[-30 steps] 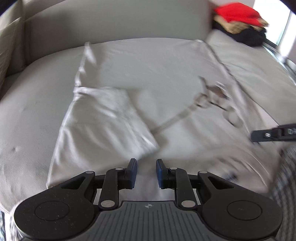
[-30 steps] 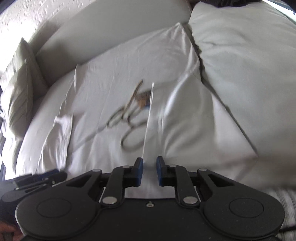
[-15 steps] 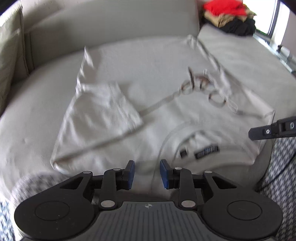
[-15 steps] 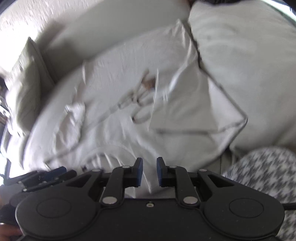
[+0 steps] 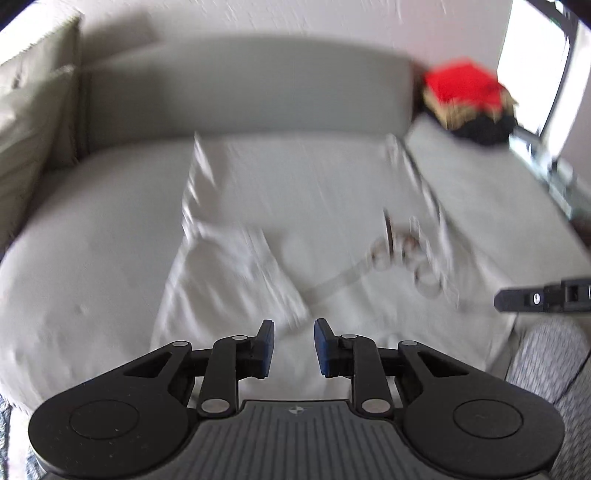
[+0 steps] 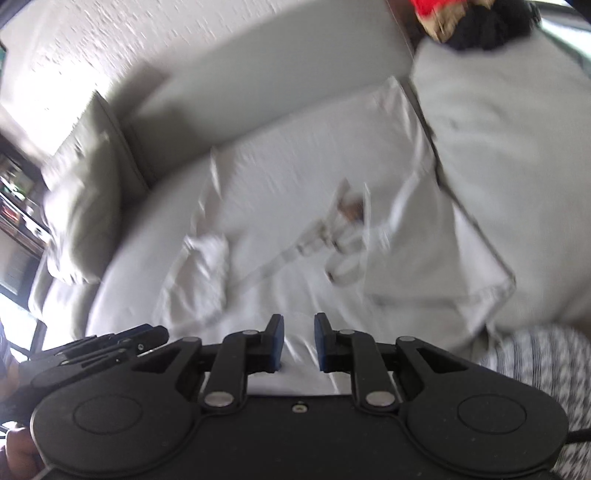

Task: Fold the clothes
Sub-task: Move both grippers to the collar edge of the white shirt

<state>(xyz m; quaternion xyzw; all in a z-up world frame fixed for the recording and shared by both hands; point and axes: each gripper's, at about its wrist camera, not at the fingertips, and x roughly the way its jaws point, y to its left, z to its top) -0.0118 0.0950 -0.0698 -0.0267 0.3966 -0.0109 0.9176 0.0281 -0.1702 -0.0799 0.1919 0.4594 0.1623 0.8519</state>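
Observation:
A pale grey T-shirt (image 5: 325, 206) with a tan looped print lies spread flat on the sofa seat, both sleeves folded inward; it also shows in the right wrist view (image 6: 303, 206). My left gripper (image 5: 294, 349) is open and empty above the shirt's near edge. My right gripper (image 6: 298, 341) is open and empty above the same near edge. The right gripper's finger shows at the right edge of the left wrist view (image 5: 543, 299). The left gripper shows at the lower left of the right wrist view (image 6: 99, 347). Both views are blurred.
A stack of folded clothes, red on top (image 5: 465, 99), sits at the far right of the sofa (image 5: 74, 258); it also shows in the right wrist view (image 6: 465, 18). A cushion (image 6: 81, 206) leans at the left end. A houndstooth fabric (image 6: 535, 369) lies at the near right.
Both grippers have pulled back and tilted up from the shirt, so more of the sofa back and wall shows. The shirt lies as before.

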